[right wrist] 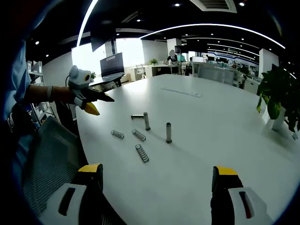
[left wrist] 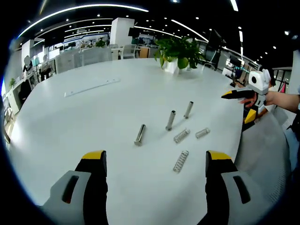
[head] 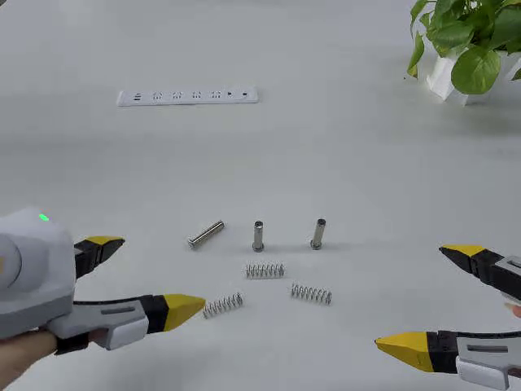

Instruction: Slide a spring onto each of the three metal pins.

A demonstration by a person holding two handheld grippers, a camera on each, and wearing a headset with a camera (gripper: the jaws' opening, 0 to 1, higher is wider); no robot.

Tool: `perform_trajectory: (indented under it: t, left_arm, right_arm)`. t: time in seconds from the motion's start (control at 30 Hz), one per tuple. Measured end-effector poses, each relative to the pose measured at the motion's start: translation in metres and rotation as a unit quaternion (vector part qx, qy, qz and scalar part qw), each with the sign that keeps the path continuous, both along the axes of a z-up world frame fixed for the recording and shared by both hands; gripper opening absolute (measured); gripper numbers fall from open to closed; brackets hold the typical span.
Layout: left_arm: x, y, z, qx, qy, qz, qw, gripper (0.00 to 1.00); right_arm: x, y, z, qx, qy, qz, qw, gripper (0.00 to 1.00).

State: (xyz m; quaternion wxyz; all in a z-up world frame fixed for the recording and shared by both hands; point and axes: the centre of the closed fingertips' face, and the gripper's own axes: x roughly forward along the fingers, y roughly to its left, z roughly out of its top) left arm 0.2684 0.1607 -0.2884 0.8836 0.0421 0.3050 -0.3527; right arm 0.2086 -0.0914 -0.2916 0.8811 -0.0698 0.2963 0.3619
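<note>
1. Left gripper: held low over the near left part of the white table. Its yellow-tipped jaws are spread wide with nothing between them. In the head view, the tip of one jaw lies just beside the left spring.
2. Right gripper: held over the near right part of the table, well apart from the left gripper. Its jaws are likewise wide apart and empty.
3. Lying pin: the leftmost of the three metal pins, resting on its side on the table.
4. Middle pin and right pin: both stand upright on their wider ends, in a row with the lying pin and apart from each other.
5. Centre spring and right spring: together with the left spring, these lie flat on the table, on the person's side of the pin row and between the two grippers. Each spring is separate from the others and from every pin; the centre spring lies near the foot of the middle pin.
6. Power strip: white, lying flat on the table well beyond the pins.
7. Potted plant: green leaves in a white pot, at the far right of the table.
</note>
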Motion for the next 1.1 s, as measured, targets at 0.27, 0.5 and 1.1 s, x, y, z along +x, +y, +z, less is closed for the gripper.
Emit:
perform_trajectory:
  t: [0.27,0.5,1.1]
  left_arm:
    - [0.025,-0.007,0.000,0.024,-0.005,-0.017,0.9996,0.82]
    - [0.039,-0.012,-0.008,0.049,0.007,-0.033,0.9982,0.76]
    - [0.071,-0.032,-0.030,0.085,0.034,-0.063,0.9938,0.57]
  right_arm:
    - [-0.002,0.001,-0.005,0.005,0.008,0.001,1.0000,0.95]
    - [-0.004,0.001,-0.009,0.009,0.013,-0.002,0.9999,0.93]
    - [-0.003,-0.004,-0.015,0.018,0.020,-0.006,0.9996,0.91]
